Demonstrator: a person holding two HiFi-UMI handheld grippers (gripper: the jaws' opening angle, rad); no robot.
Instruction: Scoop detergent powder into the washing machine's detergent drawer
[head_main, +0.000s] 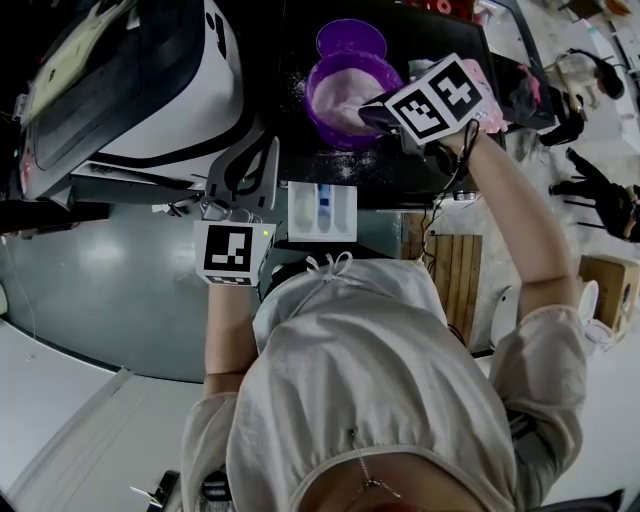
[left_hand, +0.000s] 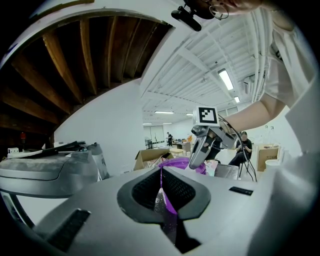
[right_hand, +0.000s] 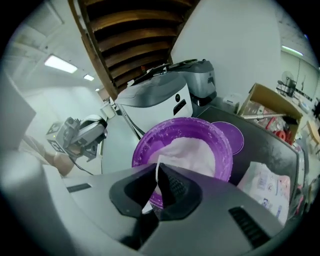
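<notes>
The right claw (head_main: 378, 112) hangs over the bowl (head_main: 318, 118), pinched shut on a thin white sliver (right_hand: 157, 175), probably the scoop's handle. Powder (right_hand: 192, 150) is heaped inside the bowl. The drawer (head_main: 300, 215) stands pulled out at 6 o'clock of the bowl, close to the person's chest. I cannot tell whether any powder lies in its white compartments. The left claw (head_main: 250, 160), at 9 o'clock of the drawer, is closed on a thin purple strip (left_hand: 164, 200) dusted white. Specks litter the dark surface (head_main: 410, 170) by the bowl. My judgement is that loading the scoop is the step in hand, and carrying it over and tipping it into the drawer are left.
</notes>
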